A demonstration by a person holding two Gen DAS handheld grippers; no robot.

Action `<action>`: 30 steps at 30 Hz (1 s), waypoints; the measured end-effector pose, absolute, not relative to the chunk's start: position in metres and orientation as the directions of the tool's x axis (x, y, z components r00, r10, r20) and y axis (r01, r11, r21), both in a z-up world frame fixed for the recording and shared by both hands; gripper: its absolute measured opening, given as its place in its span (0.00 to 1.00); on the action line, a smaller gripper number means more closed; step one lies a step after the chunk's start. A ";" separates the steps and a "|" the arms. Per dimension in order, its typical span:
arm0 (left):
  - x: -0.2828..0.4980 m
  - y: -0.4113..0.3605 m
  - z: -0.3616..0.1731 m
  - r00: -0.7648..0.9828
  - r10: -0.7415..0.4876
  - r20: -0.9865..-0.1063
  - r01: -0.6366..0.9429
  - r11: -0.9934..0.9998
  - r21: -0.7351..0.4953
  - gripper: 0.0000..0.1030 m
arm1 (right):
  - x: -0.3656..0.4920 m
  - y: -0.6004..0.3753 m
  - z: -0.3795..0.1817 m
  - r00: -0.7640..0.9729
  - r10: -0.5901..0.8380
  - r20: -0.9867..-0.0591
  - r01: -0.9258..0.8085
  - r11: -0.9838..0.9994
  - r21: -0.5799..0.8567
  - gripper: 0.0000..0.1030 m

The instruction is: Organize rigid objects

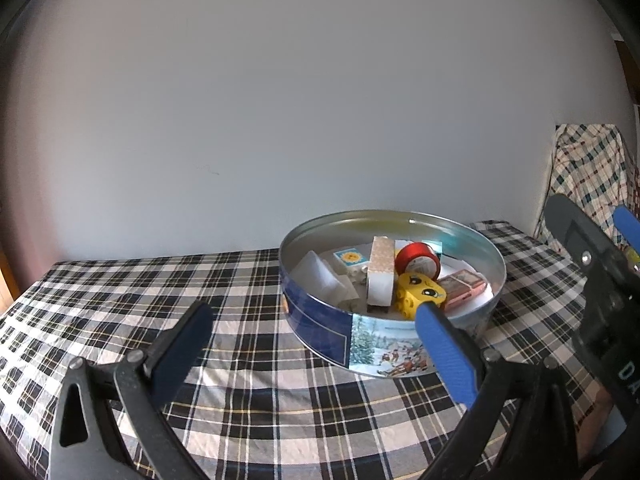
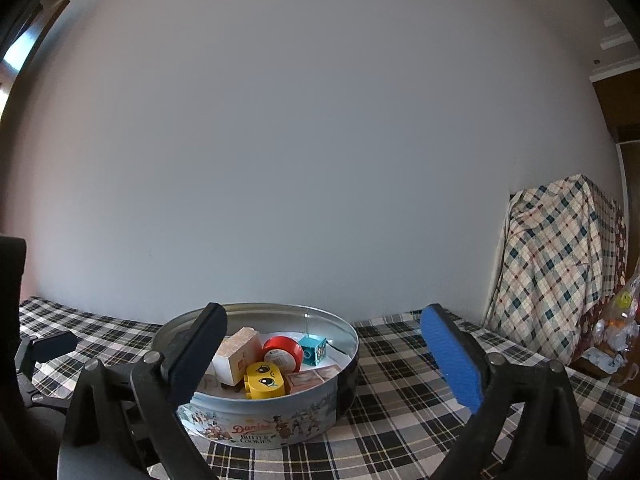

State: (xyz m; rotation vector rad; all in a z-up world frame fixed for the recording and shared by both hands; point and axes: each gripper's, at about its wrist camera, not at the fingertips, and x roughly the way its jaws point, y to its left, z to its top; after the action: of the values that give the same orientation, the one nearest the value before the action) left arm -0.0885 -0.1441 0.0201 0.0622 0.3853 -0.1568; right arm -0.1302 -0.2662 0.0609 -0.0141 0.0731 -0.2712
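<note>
One round butter cookie tin (image 2: 280, 420) stands on the plaid-covered desk (image 2: 400, 400), just ahead of the left tool (image 1: 316, 320) and ahead-left of the right tool (image 2: 324, 340). Both tools gape wide, holding nothing. Inside, left to right: one beige-and-white box (image 2: 236, 354), one yellow toy block (image 2: 266, 380) with cartoon eyes, one red tape roll (image 2: 282, 354), one teal cube (image 2: 314, 350), one pink box (image 2: 316, 376).

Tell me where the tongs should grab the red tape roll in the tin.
Probably from above, across the red tape roll by its two flat faces. It stands tilted on edge in the cookie tin, rim topmost, with the yellow face block in front and the teal cube beside it, so side approaches look blocked.
</note>
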 end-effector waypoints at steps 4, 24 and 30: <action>-0.089 -0.147 0.020 0.915 -0.144 -0.378 0.172 0.984 0.042 1.00 | -0.132 -0.261 0.061 0.960 -0.274 -0.054 0.272 0.962 -0.037 0.98; -0.092 -0.148 0.021 0.913 -0.158 -0.375 0.186 0.982 0.040 1.00 | -0.132 -0.255 0.061 0.961 -0.274 -0.046 0.273 0.961 -0.038 0.99; -0.090 -0.144 0.021 0.910 -0.147 -0.387 0.165 0.986 0.011 1.00 | -0.132 -0.254 0.061 0.959 -0.280 -0.045 0.279 0.960 -0.037 0.99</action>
State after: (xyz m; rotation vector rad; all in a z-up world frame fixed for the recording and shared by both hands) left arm -0.0897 -0.1439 0.0209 0.0440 0.3957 -0.1609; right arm -0.1322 -0.2544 0.0612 -0.0309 0.0499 -0.2836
